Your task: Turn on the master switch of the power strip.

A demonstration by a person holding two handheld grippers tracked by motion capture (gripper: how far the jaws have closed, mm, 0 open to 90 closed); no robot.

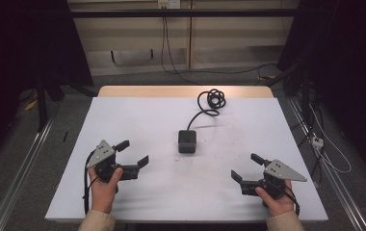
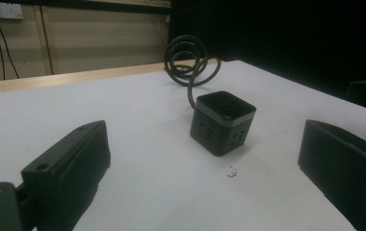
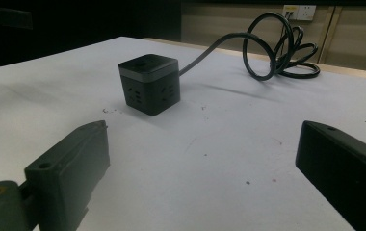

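Both grippers rest low over the white worktop (image 1: 137, 115) with jaws spread wide and nothing between them. From the left gripper (image 1: 134, 153), the black cube power strip (image 1: 188, 141) sits ahead and a little toward the right jaw, well apart from it. From the right gripper (image 1: 245, 166), the same cube (image 3: 149, 83) lies ahead toward the left jaw, also well apart. Its cable (image 1: 213, 100) runs away from both grippers and ends in a loose coil near the worktop's far edge
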